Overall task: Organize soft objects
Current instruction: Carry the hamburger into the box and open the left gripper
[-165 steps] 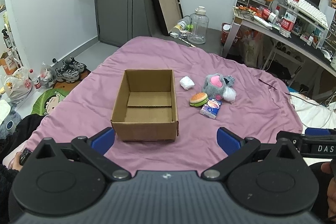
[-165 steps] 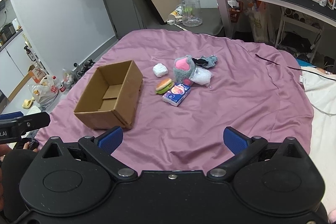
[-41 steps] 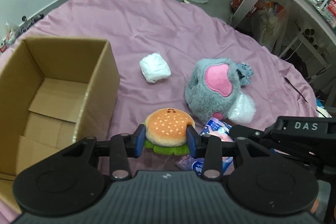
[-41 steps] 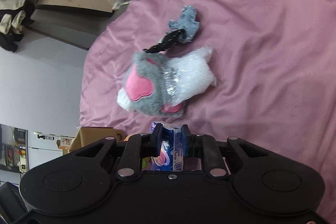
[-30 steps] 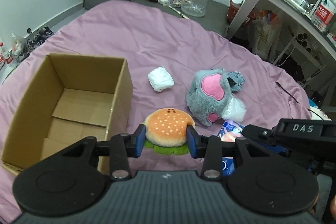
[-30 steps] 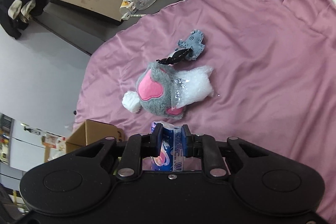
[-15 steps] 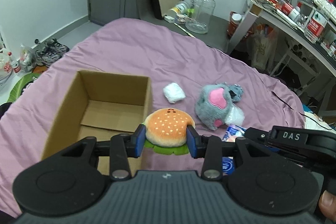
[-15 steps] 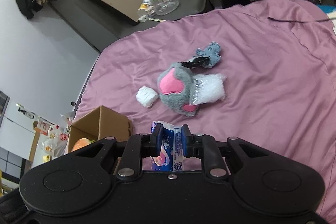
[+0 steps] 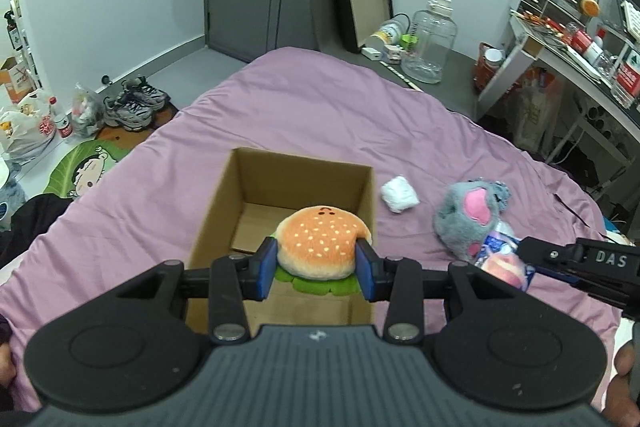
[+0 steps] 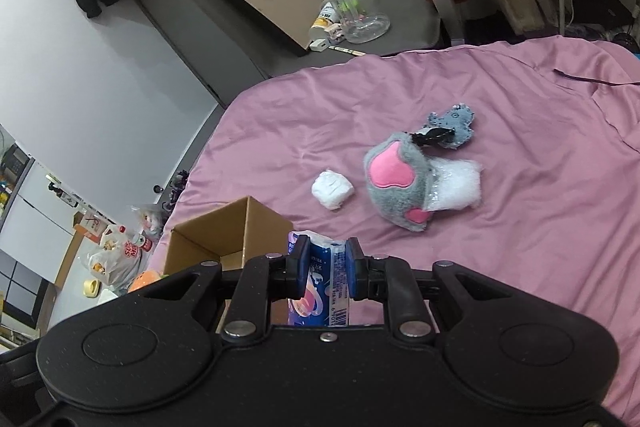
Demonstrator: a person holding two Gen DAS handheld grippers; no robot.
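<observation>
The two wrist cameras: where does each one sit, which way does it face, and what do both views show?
Left wrist: on the left gripper, facing down over the cardboard box; its fingers pinch the burger plush.
Right wrist: on the right gripper, tilted view across the bed; fingers clamp the tissue pack.
Shared: box, grey plush, white bundle.

The plush burger (image 9: 318, 242) has an orange bun speckled with pale seed dots, a cream underside and a green frill. The cardboard box (image 9: 224, 203) is plain tan. The bed sheet (image 9: 320, 115) is mauve-purple. At two o'clock of the box lies a white bundle (image 9: 399, 193); the grey plush (image 10: 394, 183) bears pink patches. The tissue pack (image 10: 326, 277) is blue and pink.
</observation>
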